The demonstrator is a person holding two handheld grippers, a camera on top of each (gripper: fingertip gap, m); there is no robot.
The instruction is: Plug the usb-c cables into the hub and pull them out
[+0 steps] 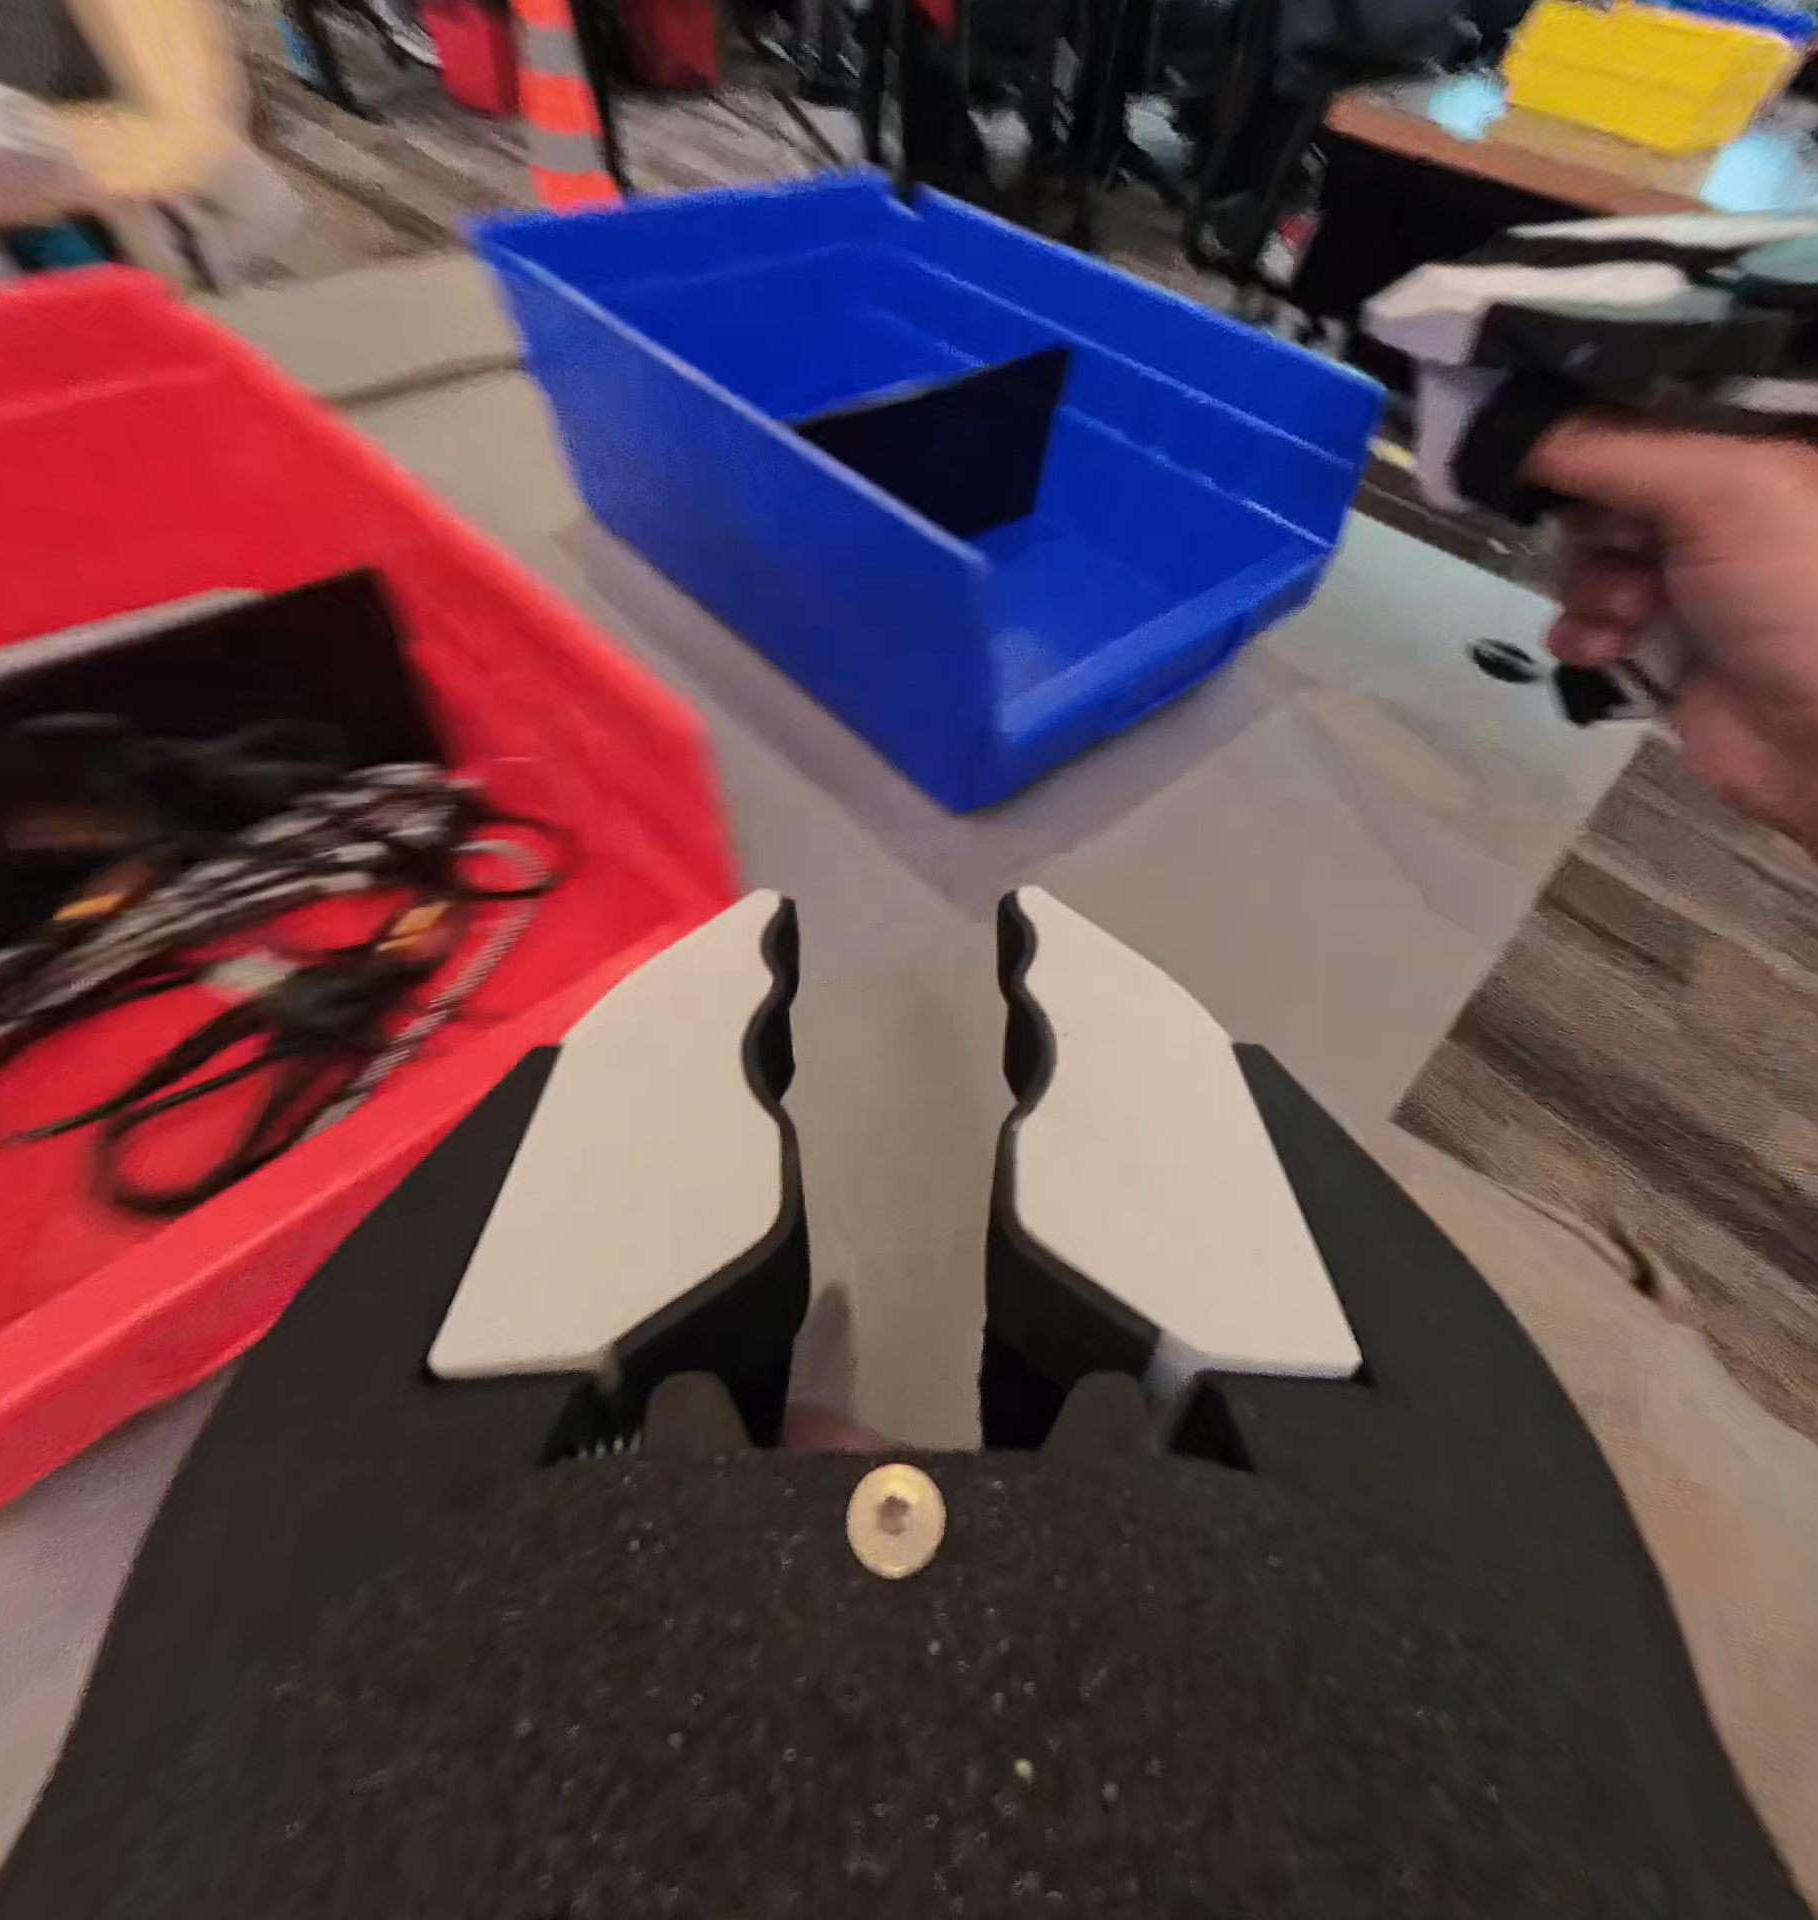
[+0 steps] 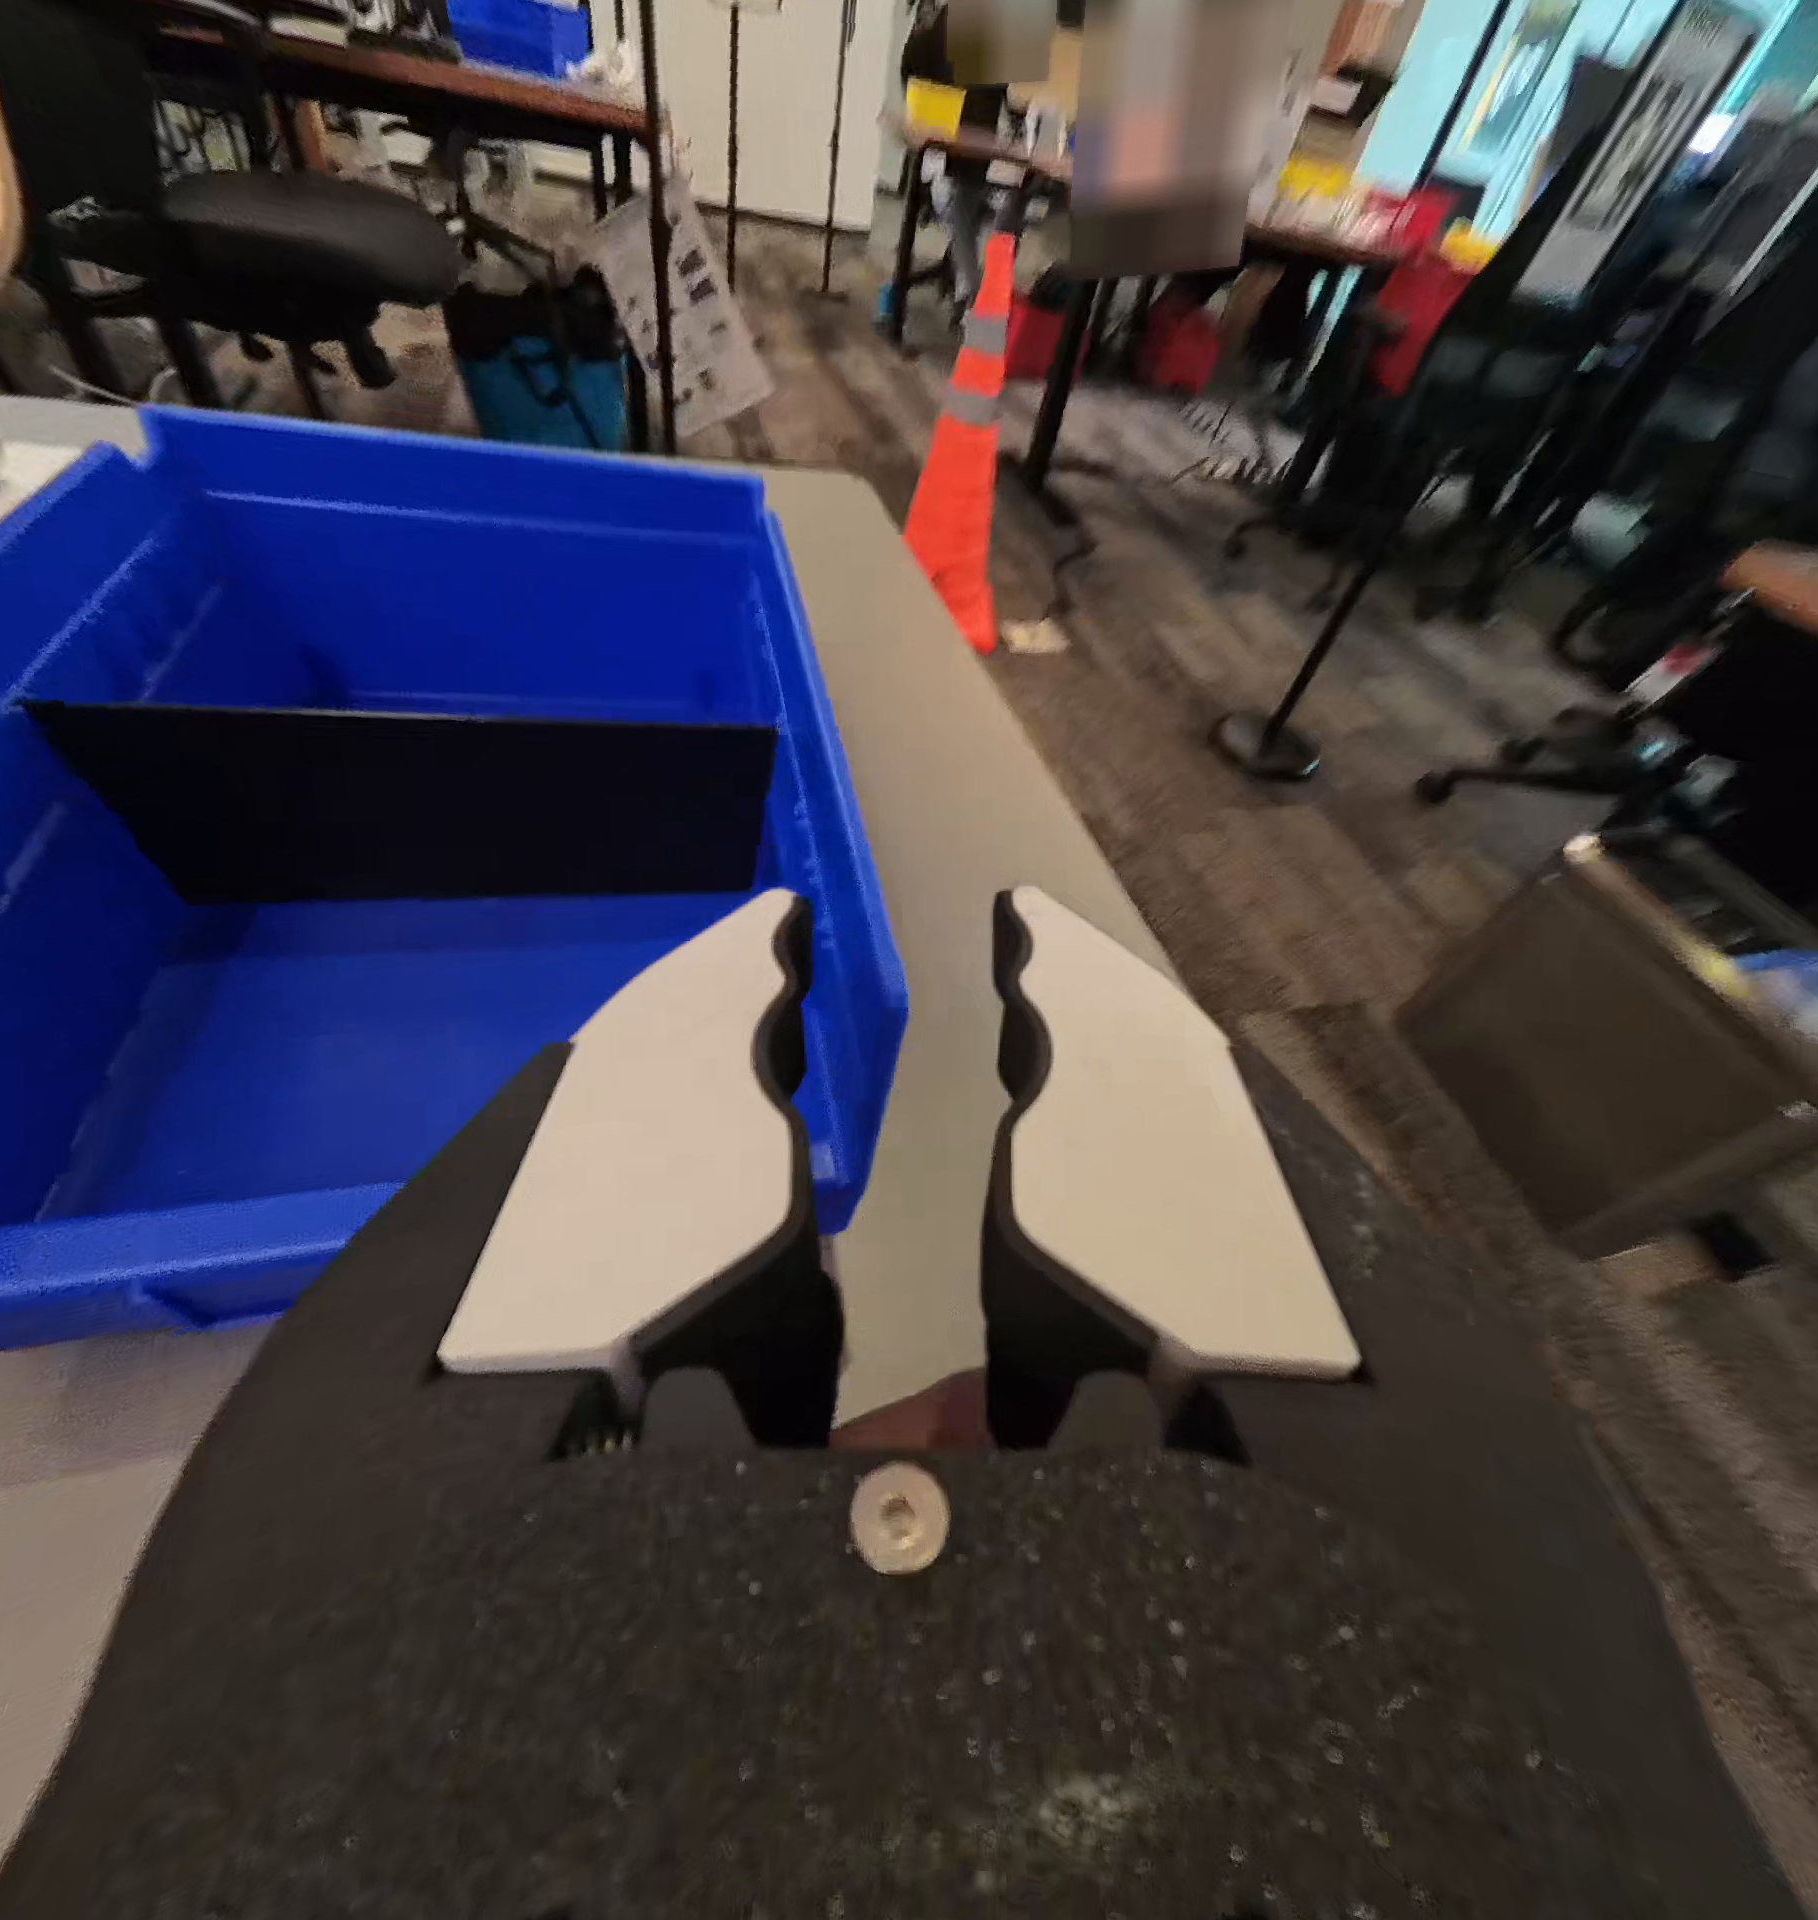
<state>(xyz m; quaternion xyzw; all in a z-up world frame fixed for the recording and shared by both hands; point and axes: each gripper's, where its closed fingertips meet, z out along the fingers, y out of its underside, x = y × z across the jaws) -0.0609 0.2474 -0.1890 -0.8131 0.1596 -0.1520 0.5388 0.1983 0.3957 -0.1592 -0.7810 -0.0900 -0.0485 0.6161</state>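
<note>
We see a tangle of black cables (image 1: 261,935) lying in the near part of a red bin (image 1: 531,665) at the left of the left wrist view; the picture is blurred there, so we cannot make out plug ends or pick out a hub. A dark divider (image 1: 178,665) stands across the red bin behind the cables. Our left gripper (image 1: 897,914) hangs above the grey table (image 1: 1248,883), just right of the red bin, its two pale fingers (image 1: 666,1122) apart with nothing between them. Beyond its tips sits a blue bin (image 1: 780,540), apart from the red one, with a dark divider (image 1: 946,447) across its middle. At the right edge of that view a hand (image 1: 1736,623) grips the handle of the other tool, raised above the table's far corner. In the right wrist view our right gripper (image 2: 903,914) hovers over the right rim of the blue bin (image 2: 448,488) and the strip of table (image 2: 946,748) beside it, fingers (image 2: 676,1132) also apart and holding nothing. Both halves of the blue bin that show look bare on either side of its divider (image 2: 417,800). Past the table edge we see wood-look floor (image 2: 1248,883), an orange cone (image 2: 972,447), a black chair (image 2: 281,249) and cluttered desks, all softened by blur.
</note>
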